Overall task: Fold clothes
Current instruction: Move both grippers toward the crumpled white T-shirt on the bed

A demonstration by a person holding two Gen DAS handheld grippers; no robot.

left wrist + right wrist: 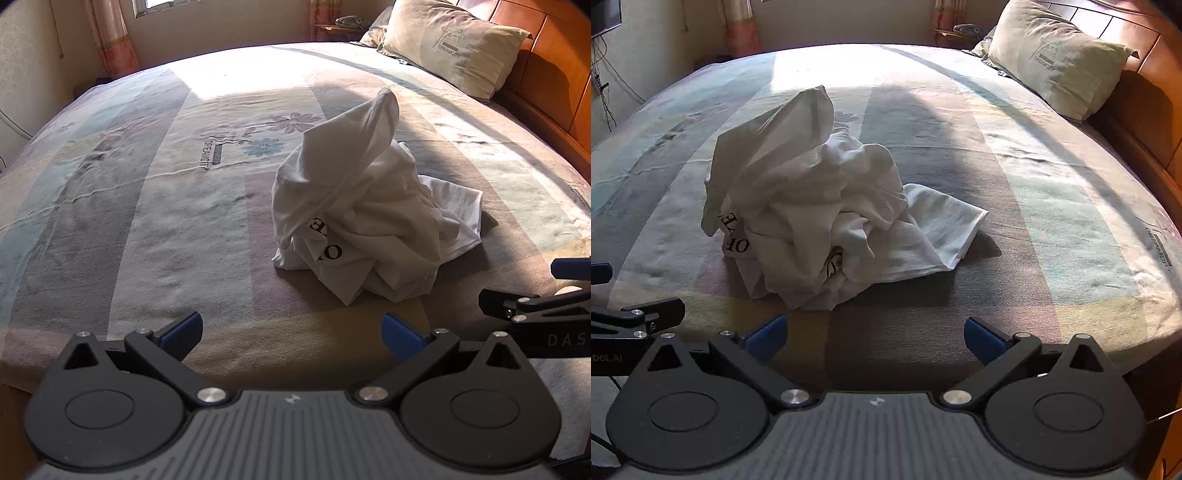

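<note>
So far nothing of the folding looks begun. At the left, near the bed's (110,206) near edge, the left tongs (291,332) stand spread as wide as they go, blue pads well apart, with nothing between them and only bare sheet ahead. Further right, toward the middle of the bed and somewhat nearer the near edge than the far one, lies the white T-shirt (354,206) in a crumpled heap, one fold standing up in a peak and a flatter flap trailing toward the headboard side. Right of that, the right tongs (873,338) are likewise fully spread and empty, hovering over the near edge, apart from the cloth. By the look of it, everything is left to do: the garment must be picked up, shaken or spread flat, and then folded.

Readable writing: the bed sheet carries "DREAMCITY" printed beside its flowers, and the pillow (454,48) at the far right corner, against the wooden headboard (546,62), shows the same word. Black letters on the T-shirt are partly buried in creases; "OF" and "E" can be made out, the rest hidden. In the left view the right tongs' body reads "DAS", cut off at the picture's edge.
</note>
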